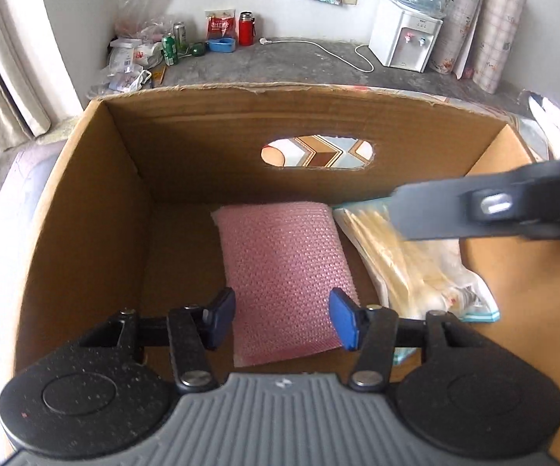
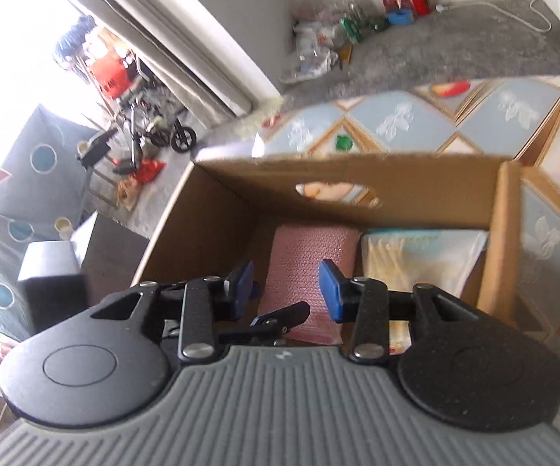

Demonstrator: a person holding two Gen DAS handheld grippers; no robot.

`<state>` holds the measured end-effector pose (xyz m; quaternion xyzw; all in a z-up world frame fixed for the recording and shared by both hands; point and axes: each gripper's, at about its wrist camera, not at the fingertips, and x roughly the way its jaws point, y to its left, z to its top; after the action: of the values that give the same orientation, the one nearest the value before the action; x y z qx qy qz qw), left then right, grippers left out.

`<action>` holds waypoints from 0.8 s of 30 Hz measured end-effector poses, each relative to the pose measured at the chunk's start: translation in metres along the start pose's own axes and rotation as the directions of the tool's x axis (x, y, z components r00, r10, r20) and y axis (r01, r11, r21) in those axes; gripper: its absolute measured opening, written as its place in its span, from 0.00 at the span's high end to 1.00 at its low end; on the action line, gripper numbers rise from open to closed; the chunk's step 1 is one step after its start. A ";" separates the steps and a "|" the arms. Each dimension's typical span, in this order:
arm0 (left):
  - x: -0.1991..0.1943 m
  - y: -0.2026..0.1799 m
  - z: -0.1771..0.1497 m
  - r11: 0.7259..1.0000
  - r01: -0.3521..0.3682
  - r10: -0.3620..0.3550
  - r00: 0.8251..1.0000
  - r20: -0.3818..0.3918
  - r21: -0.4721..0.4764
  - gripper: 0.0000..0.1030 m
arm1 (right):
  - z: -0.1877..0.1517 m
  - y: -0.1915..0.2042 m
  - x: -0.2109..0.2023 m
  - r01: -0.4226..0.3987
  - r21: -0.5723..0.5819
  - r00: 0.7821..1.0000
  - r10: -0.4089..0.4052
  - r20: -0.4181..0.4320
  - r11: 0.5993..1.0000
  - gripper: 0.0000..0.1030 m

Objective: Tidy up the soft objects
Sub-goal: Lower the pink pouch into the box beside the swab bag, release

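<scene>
An open cardboard box (image 1: 85, 202) holds a pink bubble-wrap pouch (image 1: 280, 264) lying flat and a clear bag with yellowish contents (image 1: 415, 268) to its right. My left gripper (image 1: 281, 318) is open and empty just above the pouch's near end. In the right wrist view, the same box (image 2: 435, 194) shows the pouch (image 2: 307, 260) and the bag (image 2: 423, 260). My right gripper (image 2: 285, 291) is open and empty above the box. Part of the right gripper's body (image 1: 512, 206) juts in from the right in the left wrist view, over the bag.
The box stands on a patterned tablecloth (image 2: 415, 120). On the floor behind are cans, a red thermos (image 1: 245, 28), bags, a white cable and a water dispenser (image 1: 408, 39). A small wheeled cart (image 2: 155, 132) stands by the curtain at left.
</scene>
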<state>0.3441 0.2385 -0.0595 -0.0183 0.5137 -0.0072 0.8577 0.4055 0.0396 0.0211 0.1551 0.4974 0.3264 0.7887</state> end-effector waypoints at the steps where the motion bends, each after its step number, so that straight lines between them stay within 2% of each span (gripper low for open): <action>1: 0.003 -0.001 0.003 1.000 0.004 -0.004 1.000 -0.008 0.010 0.53 | 0.000 -0.001 -0.005 0.000 -0.002 1.000 0.000 0.009 1.000 0.63; 8: 0.003 -0.007 0.005 0.999 0.039 -0.038 0.999 -0.008 0.022 0.54 | -0.010 -0.005 -0.028 -0.009 -0.017 0.999 0.010 0.037 1.000 0.63; 11: -0.009 -0.016 0.001 1.000 0.010 -0.010 1.000 0.012 0.020 0.46 | -0.019 -0.003 -0.041 -0.011 -0.018 0.998 0.012 0.065 1.000 0.63; 15: -0.041 -0.029 -0.008 0.999 0.000 -0.003 0.997 0.083 0.032 0.37 | -0.039 -0.003 -0.078 -0.043 -0.015 0.990 0.045 0.132 0.999 0.59; 19: -0.089 -0.053 -0.025 0.998 0.017 -0.029 0.982 0.184 0.068 0.34 | -0.068 -0.007 -0.128 -0.068 0.001 0.974 0.066 0.215 0.998 0.56; 24: -0.144 -0.104 -0.050 0.981 0.107 -0.149 0.950 0.273 0.163 0.32 | -0.112 -0.027 -0.198 -0.040 0.019 0.947 0.032 0.319 0.999 0.53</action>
<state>0.2327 0.1374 0.0479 0.0103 0.3813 -0.0979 0.9192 0.2582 -0.1219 0.0902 0.2248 0.3648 0.3053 0.8504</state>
